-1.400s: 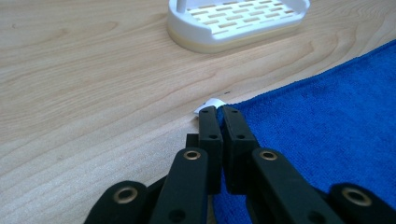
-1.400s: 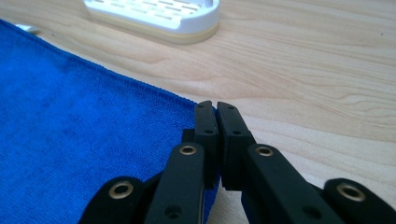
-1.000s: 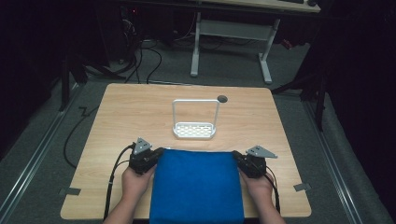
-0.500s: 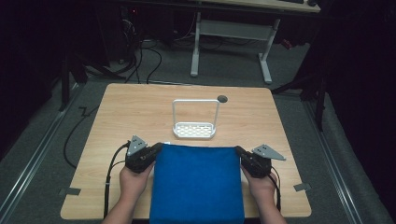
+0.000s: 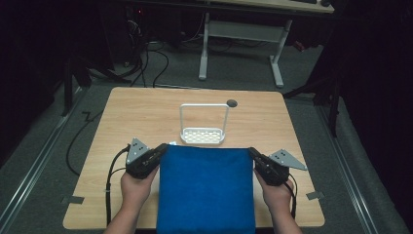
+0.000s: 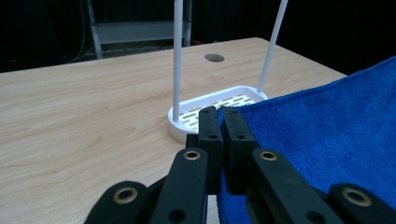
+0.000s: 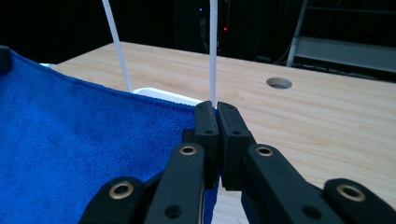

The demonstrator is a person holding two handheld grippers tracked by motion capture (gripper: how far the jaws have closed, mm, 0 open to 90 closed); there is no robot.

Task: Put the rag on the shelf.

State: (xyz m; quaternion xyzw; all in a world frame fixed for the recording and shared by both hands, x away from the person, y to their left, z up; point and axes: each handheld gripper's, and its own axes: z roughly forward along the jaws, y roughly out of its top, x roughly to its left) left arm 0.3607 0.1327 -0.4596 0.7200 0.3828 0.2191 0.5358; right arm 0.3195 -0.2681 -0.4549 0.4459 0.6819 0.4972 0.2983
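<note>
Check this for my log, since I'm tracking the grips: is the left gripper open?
No, the left gripper has its jaws shut on the blue towel's corner.

Each gripper, the left gripper (image 5: pixel 157 157) and the right gripper (image 5: pixel 254 157), has a black body, two black flat-faced jaws on linked black arms with brass-coloured pivot rivets, a grey three-cornered top plate and a trailing black cable. Forearms are bare, without sleeves.

The near edge of the blue towel (image 5: pixel 206 190) is cut off by the bottom of the high view. In both gripper views the top of the white rack (image 6: pixel 219 100) is cut off, and the towel hides its near rim.
</note>
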